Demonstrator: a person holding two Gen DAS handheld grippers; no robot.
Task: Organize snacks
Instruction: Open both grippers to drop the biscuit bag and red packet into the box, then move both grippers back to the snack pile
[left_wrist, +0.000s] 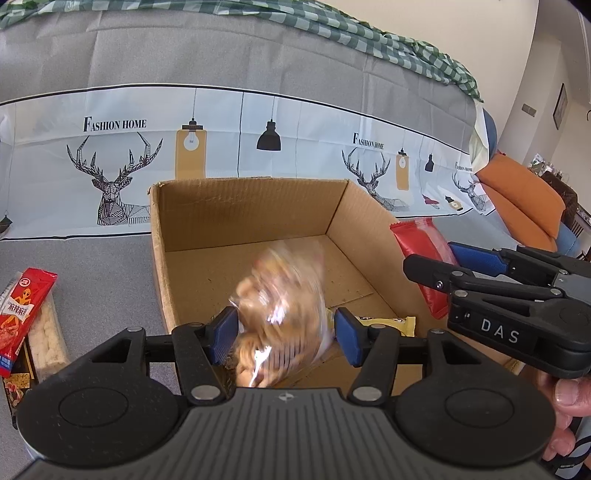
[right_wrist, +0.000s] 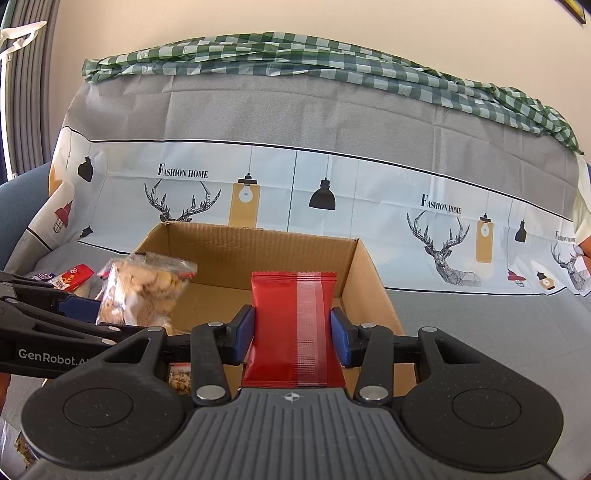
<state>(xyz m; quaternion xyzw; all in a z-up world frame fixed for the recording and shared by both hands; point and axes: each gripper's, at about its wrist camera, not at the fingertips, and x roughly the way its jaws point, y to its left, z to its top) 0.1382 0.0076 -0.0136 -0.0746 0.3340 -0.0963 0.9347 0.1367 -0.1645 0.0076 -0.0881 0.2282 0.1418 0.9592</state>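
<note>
Now your left tool (left_wrist: 286, 334) squeezes a clear bag of cookies (left_wrist: 282, 306) and holds it over the open cardboard box (left_wrist: 243, 210), so it can drop inside. Your right tool (right_wrist: 291, 334) grips a red snack pack (right_wrist: 291, 328) above the same box, ready to go in too. A yellow packet (left_wrist: 388, 325) already lies on the box floor. More snacks (left_wrist: 22, 314) wait on the gray surface (left_wrist: 92, 266) beside the box.

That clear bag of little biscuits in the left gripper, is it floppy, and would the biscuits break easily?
Probably floppy: the clear bag of biscuits sags loosely beside the left fingers. The biscuits look small and loose, so hard squeezing might crack some. The glossy film may be slippery.
</note>
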